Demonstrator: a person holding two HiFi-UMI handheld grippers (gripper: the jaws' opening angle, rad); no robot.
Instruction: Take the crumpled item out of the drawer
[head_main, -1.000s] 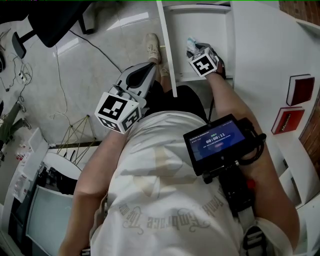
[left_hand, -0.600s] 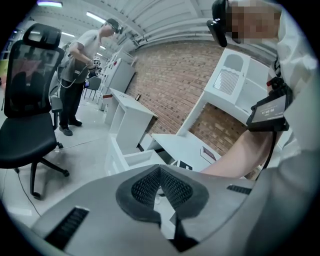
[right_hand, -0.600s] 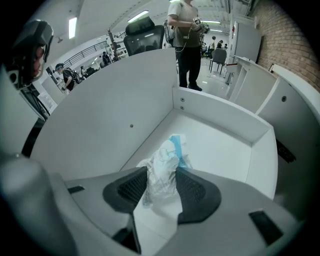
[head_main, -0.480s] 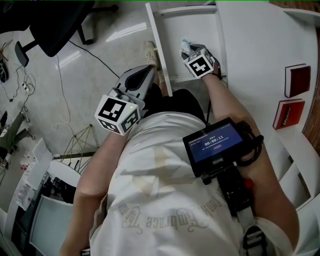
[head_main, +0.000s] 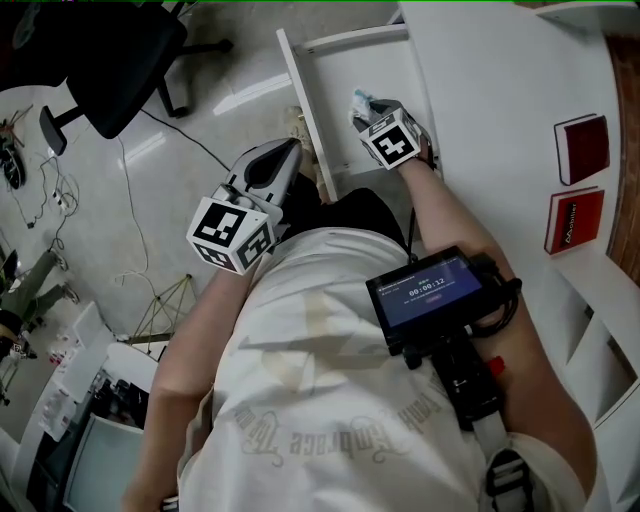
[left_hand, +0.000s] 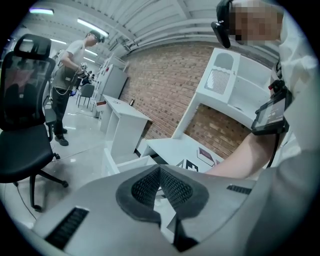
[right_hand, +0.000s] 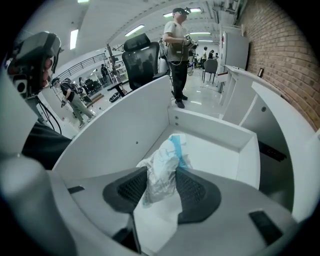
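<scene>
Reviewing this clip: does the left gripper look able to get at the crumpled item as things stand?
Probably not: the crumpled item is clamped in the right gripper over the drawer, and the left gripper, jaws together, sits outside the drawer's side wall.

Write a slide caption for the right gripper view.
Right gripper shut on the crumpled white-and-blue item, held over the open white drawer.

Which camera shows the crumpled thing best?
Right gripper view: the crumpled item sits large between the jaws. Head view shows only its tip past the right gripper; left gripper view doesn't show it clearly.
</scene>
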